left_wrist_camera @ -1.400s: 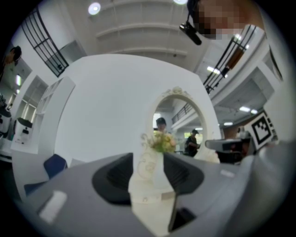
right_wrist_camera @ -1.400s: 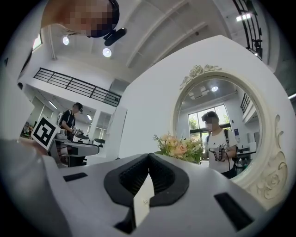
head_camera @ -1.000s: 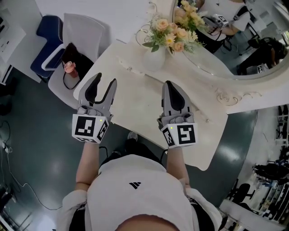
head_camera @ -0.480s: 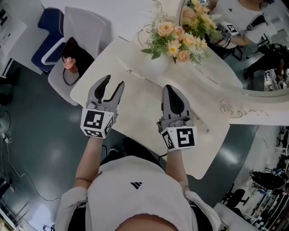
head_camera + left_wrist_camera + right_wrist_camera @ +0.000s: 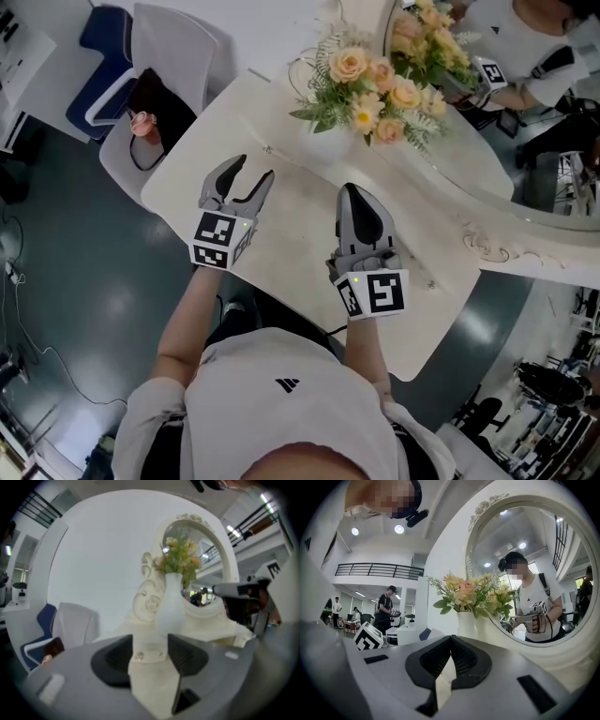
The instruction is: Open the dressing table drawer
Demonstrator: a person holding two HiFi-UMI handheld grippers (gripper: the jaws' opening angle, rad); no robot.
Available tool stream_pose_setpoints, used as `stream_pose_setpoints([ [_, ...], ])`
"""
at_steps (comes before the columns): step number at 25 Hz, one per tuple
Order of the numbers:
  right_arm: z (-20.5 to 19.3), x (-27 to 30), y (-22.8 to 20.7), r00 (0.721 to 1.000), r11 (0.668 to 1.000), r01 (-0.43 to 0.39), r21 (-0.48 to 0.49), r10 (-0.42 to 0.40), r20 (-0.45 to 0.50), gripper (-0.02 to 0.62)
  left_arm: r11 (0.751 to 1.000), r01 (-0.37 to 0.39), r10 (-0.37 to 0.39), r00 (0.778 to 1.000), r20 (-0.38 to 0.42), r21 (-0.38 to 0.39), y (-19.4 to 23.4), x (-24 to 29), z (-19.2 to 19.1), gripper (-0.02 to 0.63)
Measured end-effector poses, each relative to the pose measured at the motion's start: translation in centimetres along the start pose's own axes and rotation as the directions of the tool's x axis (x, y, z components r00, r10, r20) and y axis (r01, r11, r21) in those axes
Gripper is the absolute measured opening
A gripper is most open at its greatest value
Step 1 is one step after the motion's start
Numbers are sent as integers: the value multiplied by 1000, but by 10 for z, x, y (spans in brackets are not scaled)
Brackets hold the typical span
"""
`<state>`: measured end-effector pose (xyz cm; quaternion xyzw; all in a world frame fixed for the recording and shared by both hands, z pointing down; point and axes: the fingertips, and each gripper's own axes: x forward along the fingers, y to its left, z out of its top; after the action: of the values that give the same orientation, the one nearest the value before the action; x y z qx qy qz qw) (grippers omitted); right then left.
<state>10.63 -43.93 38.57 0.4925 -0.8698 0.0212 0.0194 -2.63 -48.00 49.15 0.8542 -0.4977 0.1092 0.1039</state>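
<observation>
My left gripper hangs released over the dressing table. Its jaws have just been opening wider, and nothing is between them. The drawer knob sits just past its tips at 12 o'clock, untouched. My right gripper is clenched and empty over bare tabletop. The table's front edge runs under my wrists, with open floor at 8 o'clock. A vase of flowers crowds 1 o'clock, the mirror is behind it, and a chair stands at 10.
</observation>
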Motion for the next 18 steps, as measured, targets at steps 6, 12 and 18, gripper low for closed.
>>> stream_pose_setpoints([
  [6, -11, 4, -6, 1000, 1000, -16, 21, 16, -19, -11, 1000, -5, 5, 997, -71, -7, 6, 29, -27, 232],
  [12, -20, 5, -14, 999, 999, -25, 43, 26, -25, -11, 1000, -16, 17, 990, -139, 9, 15, 54, -51, 232],
  [18, -26, 6, -18, 999, 998, -29, 56, 31, -32, -11, 999, -16, 23, 981, -194, 34, 19, 72, -65, 232],
])
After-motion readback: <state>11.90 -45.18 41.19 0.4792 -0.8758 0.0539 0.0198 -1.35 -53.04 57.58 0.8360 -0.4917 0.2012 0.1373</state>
